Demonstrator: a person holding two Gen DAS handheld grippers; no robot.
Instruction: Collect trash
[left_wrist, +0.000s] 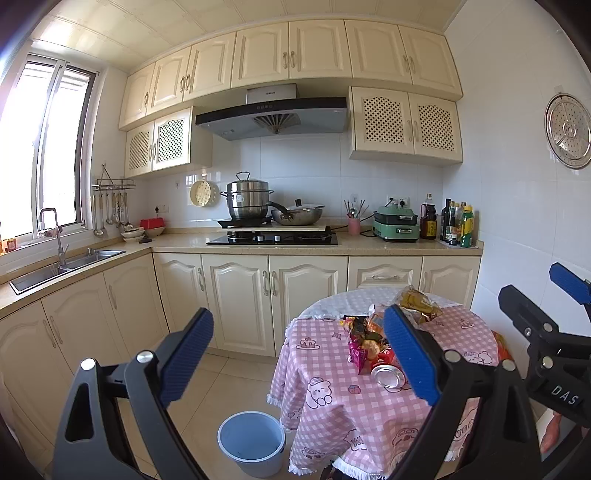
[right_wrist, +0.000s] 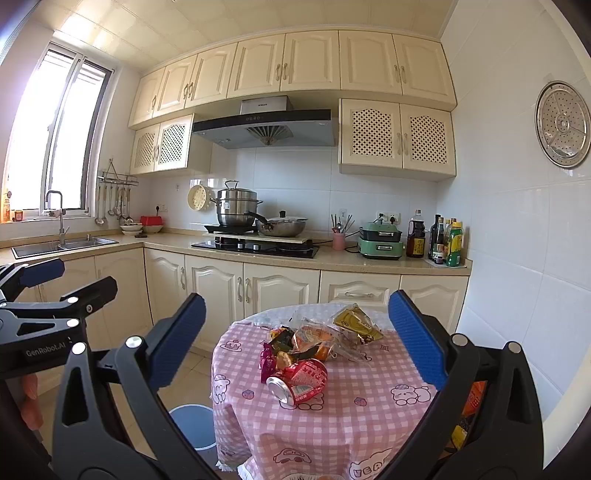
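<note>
A pile of trash lies on a round table with a pink checked cloth (right_wrist: 332, 417): a crushed red can (right_wrist: 299, 380), crumpled snack wrappers (right_wrist: 295, 343) and a gold wrapper (right_wrist: 356, 325). The can (left_wrist: 388, 374) and wrappers (left_wrist: 364, 341) also show in the left wrist view. A blue bucket (left_wrist: 251, 446) stands on the floor left of the table; its rim shows in the right wrist view (right_wrist: 194, 424). My left gripper (left_wrist: 299, 354) is open and empty, held short of the table. My right gripper (right_wrist: 295, 339) is open and empty, above the table's near side.
Cream kitchen cabinets (right_wrist: 221, 291) run behind the table, with a stove (right_wrist: 255, 247), pots, a green cooker (right_wrist: 380, 240) and bottles (right_wrist: 443, 243) on the counter. A sink (left_wrist: 62, 266) is at the left. A white tiled wall (right_wrist: 517, 258) stands right of the table.
</note>
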